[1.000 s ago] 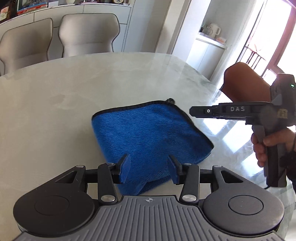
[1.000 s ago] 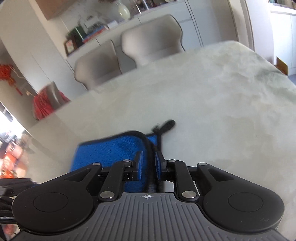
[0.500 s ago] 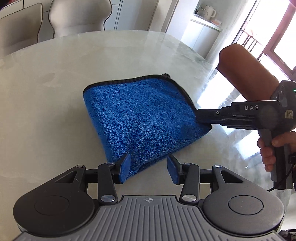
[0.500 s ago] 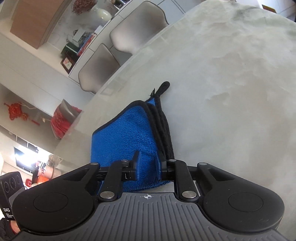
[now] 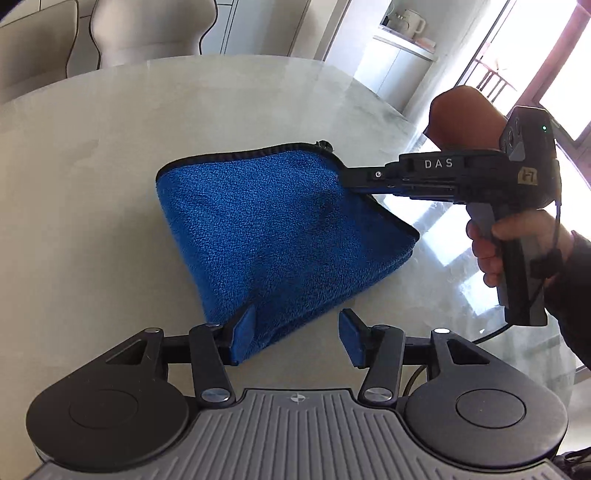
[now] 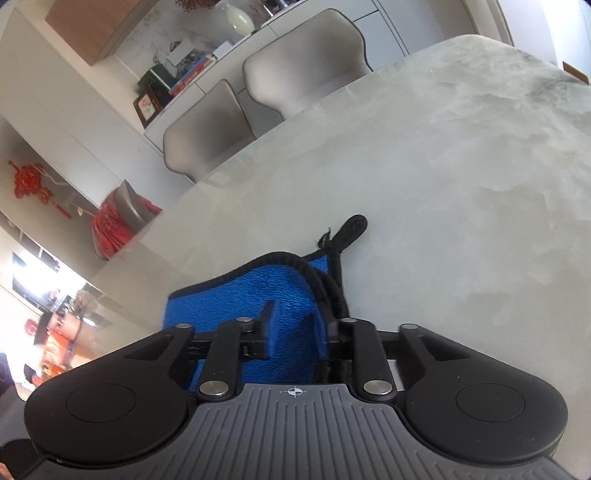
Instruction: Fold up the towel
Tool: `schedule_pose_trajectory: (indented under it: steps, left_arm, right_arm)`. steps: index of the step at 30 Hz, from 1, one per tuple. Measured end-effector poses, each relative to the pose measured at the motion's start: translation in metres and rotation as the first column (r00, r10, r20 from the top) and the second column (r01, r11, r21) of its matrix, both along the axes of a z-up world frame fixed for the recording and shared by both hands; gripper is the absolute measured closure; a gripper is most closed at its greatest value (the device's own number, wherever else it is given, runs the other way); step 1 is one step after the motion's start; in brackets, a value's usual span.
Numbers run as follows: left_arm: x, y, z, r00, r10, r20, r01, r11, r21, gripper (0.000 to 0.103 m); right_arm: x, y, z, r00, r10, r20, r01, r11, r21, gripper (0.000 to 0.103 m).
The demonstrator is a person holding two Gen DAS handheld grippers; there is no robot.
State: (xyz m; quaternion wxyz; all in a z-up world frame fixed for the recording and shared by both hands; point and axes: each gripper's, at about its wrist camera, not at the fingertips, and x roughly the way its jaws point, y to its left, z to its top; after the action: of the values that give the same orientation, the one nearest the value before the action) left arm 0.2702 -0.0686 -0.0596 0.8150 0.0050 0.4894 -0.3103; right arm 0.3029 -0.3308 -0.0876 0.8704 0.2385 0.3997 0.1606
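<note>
A blue towel (image 5: 277,236) with black trim lies folded into a thick wedge on the pale marble table (image 5: 92,184). Its black hanging loop (image 5: 324,144) sticks out at the far corner. My left gripper (image 5: 297,332) is open just above the towel's near corner, holding nothing. My right gripper (image 5: 345,179), held by a hand (image 5: 517,240), reaches in from the right and is shut on the towel's trimmed right edge, which is slightly raised there. In the right wrist view the towel (image 6: 288,288) fills the gap in the right gripper (image 6: 294,325), with the loop (image 6: 351,227) just ahead.
Two beige chairs (image 5: 147,29) stand behind the table's far side. A white cabinet (image 5: 391,62) and bright windows are at the right. The table's rounded edge (image 5: 554,350) runs close behind the right hand. Bare marble (image 6: 461,184) stretches beyond the loop.
My right gripper came down onto the towel's right edge and slid along it toward the loop corner; that edge now stands slightly raised. My left gripper stayed open near the towel's near corner.
</note>
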Motion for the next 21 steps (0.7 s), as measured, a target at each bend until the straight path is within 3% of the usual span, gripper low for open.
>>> schedule_pose_trajectory:
  steps: [2,6,9,13,16,19,20,21]
  left_arm:
    - [0.002,0.002,0.004,1.0,0.004,0.001,-0.004,1.0,-0.002,0.05]
    - [0.017,0.006,0.021,0.996,0.06,0.07,-0.053,0.993,-0.106,0.049]
    - [0.036,-0.001,0.025,0.984,0.131,0.122,-0.114,0.985,-0.13,0.039]
    - [0.063,-0.014,0.006,0.975,0.188,0.12,-0.177,0.979,-0.099,0.039]
    - [0.069,-0.017,-0.01,0.979,0.182,0.091,-0.177,0.983,-0.058,0.039]
    - [0.06,-0.025,-0.013,0.983,0.105,0.153,-0.109,0.994,0.016,0.039]
    - [0.058,-0.027,-0.013,0.982,0.092,0.163,-0.098,0.995,0.031,0.039]
    - [0.057,-0.026,-0.01,0.982,0.097,0.163,-0.103,0.994,0.029,0.039]
  right_arm:
    - [0.001,0.001,0.0,1.0,0.007,-0.001,-0.007,1.0,-0.016,0.082]
    - [-0.006,0.009,0.017,0.998,0.027,0.065,-0.025,0.999,-0.031,0.074]
    - [0.0,0.013,0.024,0.995,0.017,0.101,-0.015,1.0,-0.021,0.071]
    - [0.018,0.017,0.015,0.996,0.008,0.088,-0.008,1.0,0.003,0.071]
    - [0.027,0.018,0.003,0.998,0.04,0.055,-0.04,0.999,-0.007,0.071]
    - [0.029,0.016,-0.001,0.996,0.056,0.064,-0.053,0.998,-0.045,0.083]
    - [0.028,0.015,-0.002,0.997,0.05,0.062,-0.047,0.997,-0.055,0.092]
    - [0.027,0.015,-0.001,0.997,0.048,0.061,-0.044,0.997,-0.063,0.092]
